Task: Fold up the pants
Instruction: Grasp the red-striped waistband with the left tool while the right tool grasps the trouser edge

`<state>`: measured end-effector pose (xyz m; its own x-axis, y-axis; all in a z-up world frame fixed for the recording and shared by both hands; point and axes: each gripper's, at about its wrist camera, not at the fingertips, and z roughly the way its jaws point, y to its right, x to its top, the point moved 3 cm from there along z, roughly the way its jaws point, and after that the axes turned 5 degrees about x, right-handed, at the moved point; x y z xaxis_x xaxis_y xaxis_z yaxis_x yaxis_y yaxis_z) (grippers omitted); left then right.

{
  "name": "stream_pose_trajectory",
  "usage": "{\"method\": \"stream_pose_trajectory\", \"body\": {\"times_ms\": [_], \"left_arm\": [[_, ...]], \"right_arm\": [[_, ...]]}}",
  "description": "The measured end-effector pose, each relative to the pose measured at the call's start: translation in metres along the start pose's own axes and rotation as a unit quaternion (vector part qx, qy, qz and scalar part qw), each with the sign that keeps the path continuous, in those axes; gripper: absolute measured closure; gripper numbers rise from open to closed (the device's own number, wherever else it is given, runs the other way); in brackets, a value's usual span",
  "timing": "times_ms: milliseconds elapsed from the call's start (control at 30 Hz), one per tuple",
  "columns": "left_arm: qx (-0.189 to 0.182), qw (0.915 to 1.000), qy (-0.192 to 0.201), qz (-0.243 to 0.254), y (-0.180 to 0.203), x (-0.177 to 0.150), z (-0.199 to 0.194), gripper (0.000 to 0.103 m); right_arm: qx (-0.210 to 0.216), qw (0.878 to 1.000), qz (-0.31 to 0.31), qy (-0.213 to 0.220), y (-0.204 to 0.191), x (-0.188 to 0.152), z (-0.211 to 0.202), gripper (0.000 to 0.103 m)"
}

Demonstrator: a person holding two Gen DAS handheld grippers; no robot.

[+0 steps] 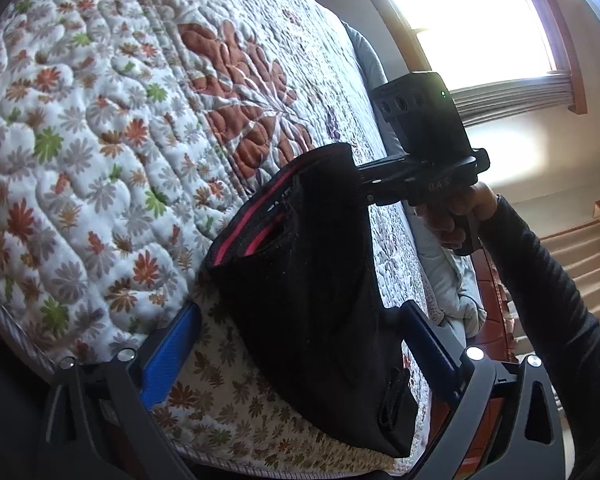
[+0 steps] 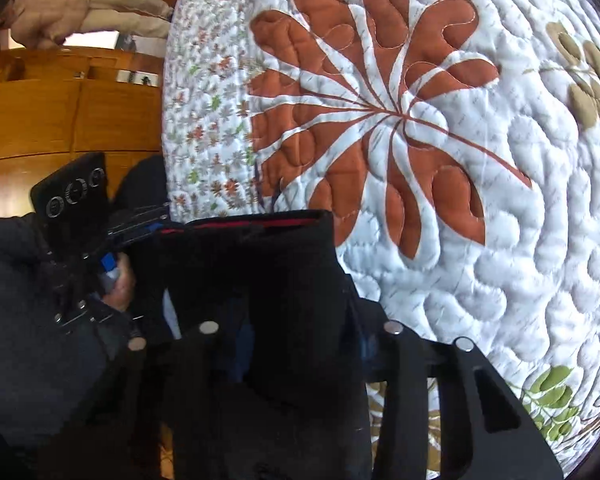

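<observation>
Black pants (image 1: 312, 280) with a red-striped waistband lie folded on the floral quilt (image 1: 100, 160) near the bed's edge. My left gripper (image 1: 300, 312) is open, its blue fingers (image 1: 168, 356) wide apart on either side of the pants without pressing them. My right gripper (image 1: 360, 176) comes in from the right, held by a hand in a dark sleeve, and is shut on the raised waistband edge. In the right wrist view the pants (image 2: 252, 264) drape over my right gripper (image 2: 296, 300) and hide its fingertips. My left gripper (image 2: 156, 220) shows at the left of that view.
The quilt (image 2: 500, 240) spreads wide beyond the pants. A grey pillow (image 1: 452, 280) lies along the bed's far side. Carpeted stairs (image 1: 580, 264) and a bright window (image 1: 480, 16) are to the right. Wooden furniture (image 2: 60, 112) and a beige jacket (image 2: 72, 4) stand past the bed's edge.
</observation>
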<state>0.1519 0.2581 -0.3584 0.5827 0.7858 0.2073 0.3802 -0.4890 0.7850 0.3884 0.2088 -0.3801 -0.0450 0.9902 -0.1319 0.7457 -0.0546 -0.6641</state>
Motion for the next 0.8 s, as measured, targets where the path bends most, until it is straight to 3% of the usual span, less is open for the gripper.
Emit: {"method": "stream_pose_trajectory", "body": {"times_ms": [200, 333, 433, 500, 667, 800], "left_arm": [[-0.018, 0.9998, -0.003, 0.001, 0.009, 0.004, 0.001, 0.004], [-0.019, 0.9980, -0.003, -0.060, -0.009, 0.008, 0.009, 0.004], [-0.021, 0.9966, 0.001, -0.079, -0.007, 0.013, 0.011, 0.005], [-0.007, 0.9963, 0.009, -0.085, -0.007, 0.015, 0.012, 0.013], [0.048, 0.9963, -0.004, -0.071, -0.001, 0.017, 0.025, 0.057], [0.052, 0.9957, -0.009, -0.076, -0.007, 0.016, 0.022, 0.071]], "right_arm": [[-0.004, 1.000, -0.005, 0.003, -0.003, 0.002, 0.002, 0.059], [-0.004, 1.000, -0.002, 0.003, 0.001, 0.000, -0.002, 0.058], [-0.002, 1.000, -0.002, 0.002, 0.001, 0.001, -0.001, 0.057], [-0.002, 1.000, -0.001, 0.000, 0.003, 0.002, 0.001, 0.057], [-0.006, 1.000, -0.003, -0.002, 0.003, 0.002, 0.001, 0.056], [-0.021, 1.000, -0.003, -0.002, -0.002, 0.003, 0.003, 0.057]]}}
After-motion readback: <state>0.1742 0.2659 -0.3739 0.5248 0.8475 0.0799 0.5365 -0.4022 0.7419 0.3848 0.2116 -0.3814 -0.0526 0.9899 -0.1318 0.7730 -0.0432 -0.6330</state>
